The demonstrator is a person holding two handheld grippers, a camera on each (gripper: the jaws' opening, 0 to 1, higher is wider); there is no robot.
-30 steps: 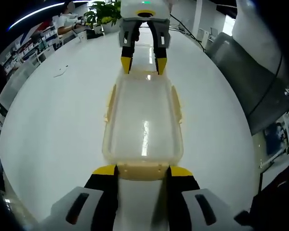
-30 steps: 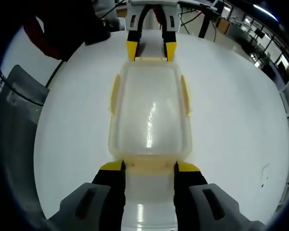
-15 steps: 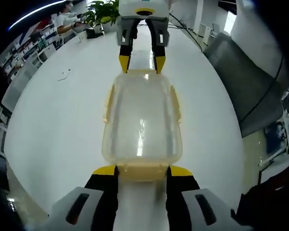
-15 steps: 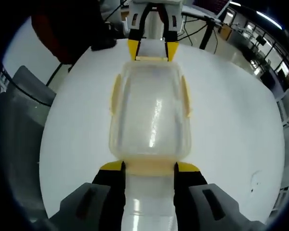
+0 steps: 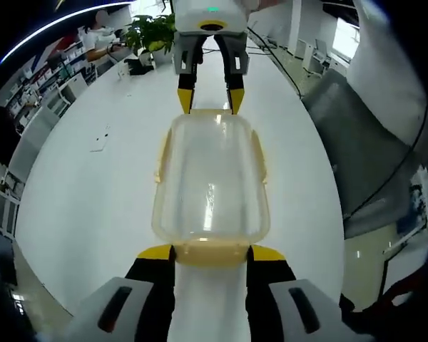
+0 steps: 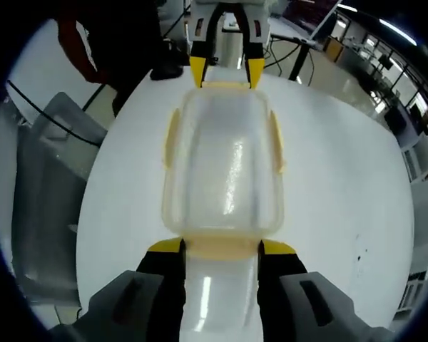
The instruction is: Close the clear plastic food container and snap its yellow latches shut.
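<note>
Both views have risen and tilted; container [image 5: 211, 178] looks lifted off the tabletop [image 5: 78, 192]. I keep left gripper [image 5: 210, 251] and right gripper [image 6: 220, 246] at opposite ends, open jaws flanking each end latch [image 5: 210, 251], steadying it for snapping.

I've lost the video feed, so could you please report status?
Left gripper and right gripper each straddle an end latch of the clear plastic food container. Lid on. Yellow side latches flared. White table unobstructed.
</note>
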